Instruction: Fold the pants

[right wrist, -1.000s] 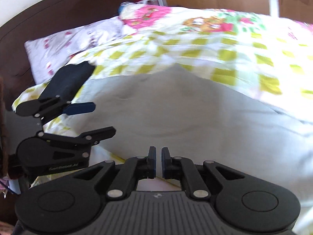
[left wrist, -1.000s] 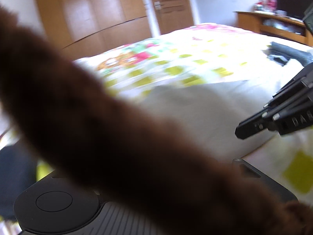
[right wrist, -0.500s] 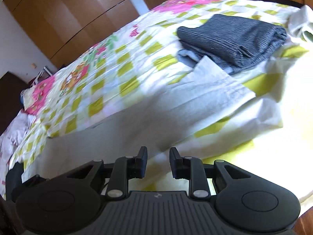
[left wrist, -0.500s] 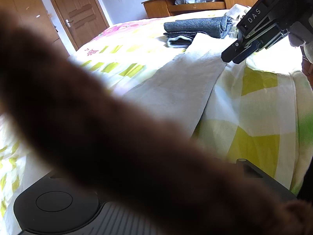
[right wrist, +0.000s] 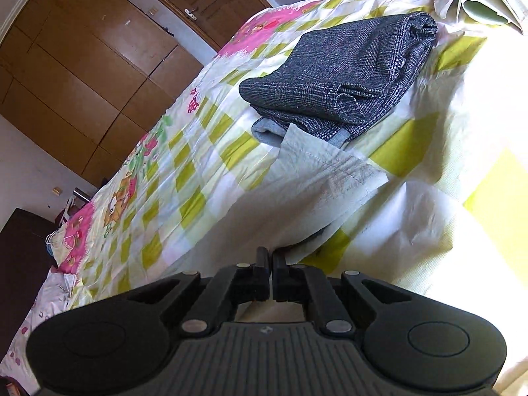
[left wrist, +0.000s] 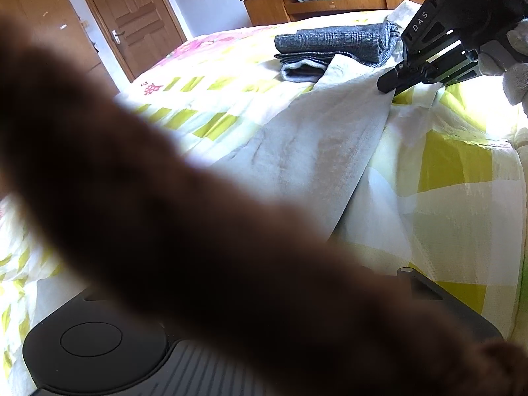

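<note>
**Both views swung from headboard to bed's foot**

Right hand-held gripper (right wrist: 268,260): jaws pressed together on the pale pants (right wrist: 250,204), spread on the bed (right wrist: 429,171). Left hand-held gripper: closing, fingers hidden by brown blur (left wrist: 198,231). Beyond, folded grey garments (right wrist: 340,76).

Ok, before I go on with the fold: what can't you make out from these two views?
- Left wrist view: a blurred brown mass hides the fingers of the left gripper; its jaws are closing, on what is unseen.
- Same view: that mass covers the near end of the pants.
- Right wrist view: the right gripper is shut at the pants' edge; whether it pinches cloth is unclear.
</note>
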`<state>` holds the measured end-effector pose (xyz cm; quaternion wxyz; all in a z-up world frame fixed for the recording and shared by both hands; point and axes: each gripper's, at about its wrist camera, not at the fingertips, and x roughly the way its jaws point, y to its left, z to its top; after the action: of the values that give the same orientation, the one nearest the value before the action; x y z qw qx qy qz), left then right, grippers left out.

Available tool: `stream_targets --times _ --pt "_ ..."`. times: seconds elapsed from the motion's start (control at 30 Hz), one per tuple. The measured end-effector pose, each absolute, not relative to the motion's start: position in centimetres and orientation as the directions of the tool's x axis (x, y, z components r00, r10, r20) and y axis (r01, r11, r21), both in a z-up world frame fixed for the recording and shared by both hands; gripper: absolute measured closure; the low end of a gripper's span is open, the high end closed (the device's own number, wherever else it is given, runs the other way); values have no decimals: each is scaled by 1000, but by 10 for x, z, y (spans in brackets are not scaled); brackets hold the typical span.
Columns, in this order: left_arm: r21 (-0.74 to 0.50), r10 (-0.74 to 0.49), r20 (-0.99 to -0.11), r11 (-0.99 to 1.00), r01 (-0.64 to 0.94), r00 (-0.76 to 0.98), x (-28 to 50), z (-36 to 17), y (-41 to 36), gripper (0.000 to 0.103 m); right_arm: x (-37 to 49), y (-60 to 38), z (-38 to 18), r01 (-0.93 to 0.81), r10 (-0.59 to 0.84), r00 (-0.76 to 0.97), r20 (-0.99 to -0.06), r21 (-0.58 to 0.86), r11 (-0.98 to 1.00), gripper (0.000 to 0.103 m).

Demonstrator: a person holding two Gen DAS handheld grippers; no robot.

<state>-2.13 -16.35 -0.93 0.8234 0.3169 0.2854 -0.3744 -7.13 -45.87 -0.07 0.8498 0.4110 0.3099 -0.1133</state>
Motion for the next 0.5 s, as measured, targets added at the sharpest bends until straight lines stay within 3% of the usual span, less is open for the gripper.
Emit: stream_targets --times 0.2,0.27,0.5 --pt "312 -428 -710 521 794 560 -18 -8 -166 56 -69 -466 -1 438 64 800 -596 655 616 80" --pt "303 -418 -720 529 793 554 -15 -8 -167 68 -61 -470 -3 436 80 803 -591 673 598 79" --pt "298 -421 -705 554 777 571 -7 6 -165 71 -44 -467 22 367 68 836 -545 647 669 83"
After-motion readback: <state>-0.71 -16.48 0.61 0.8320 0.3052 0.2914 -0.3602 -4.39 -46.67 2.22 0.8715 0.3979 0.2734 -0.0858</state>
